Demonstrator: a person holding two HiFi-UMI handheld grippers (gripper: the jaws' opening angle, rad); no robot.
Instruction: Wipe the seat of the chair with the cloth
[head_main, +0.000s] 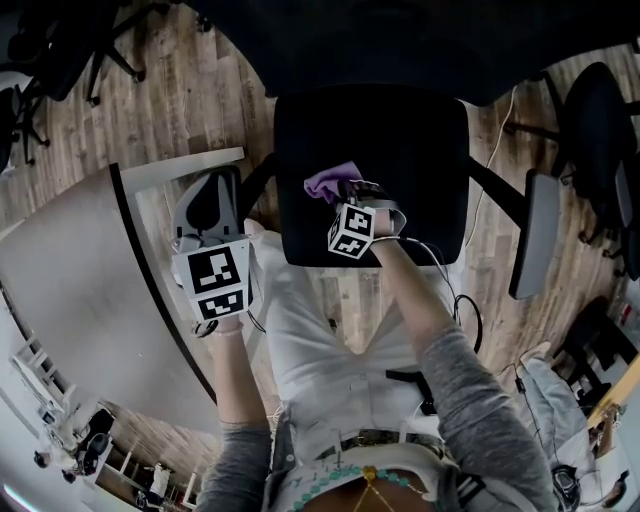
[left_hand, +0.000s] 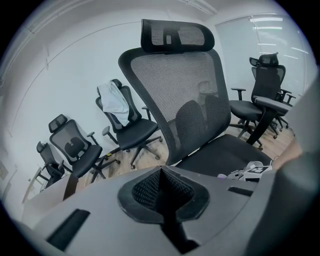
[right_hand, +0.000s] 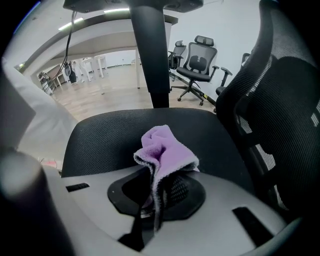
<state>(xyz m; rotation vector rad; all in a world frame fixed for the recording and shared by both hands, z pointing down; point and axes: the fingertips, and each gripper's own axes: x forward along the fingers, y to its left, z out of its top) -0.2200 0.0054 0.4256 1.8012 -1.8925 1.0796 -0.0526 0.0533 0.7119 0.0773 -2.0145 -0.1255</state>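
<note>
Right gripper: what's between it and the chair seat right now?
The purple cloth, pinched in the right gripper's closed jaws and bunched over the black seat. Nothing else lies between them. The right gripper view shows this plainly.

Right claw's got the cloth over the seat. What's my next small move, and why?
Probably lower the right claw until the purple cloth presses on the seat. The cloth is pinched and bunched upward between the jaws, and whether it touches the seat isn't clear.
</note>
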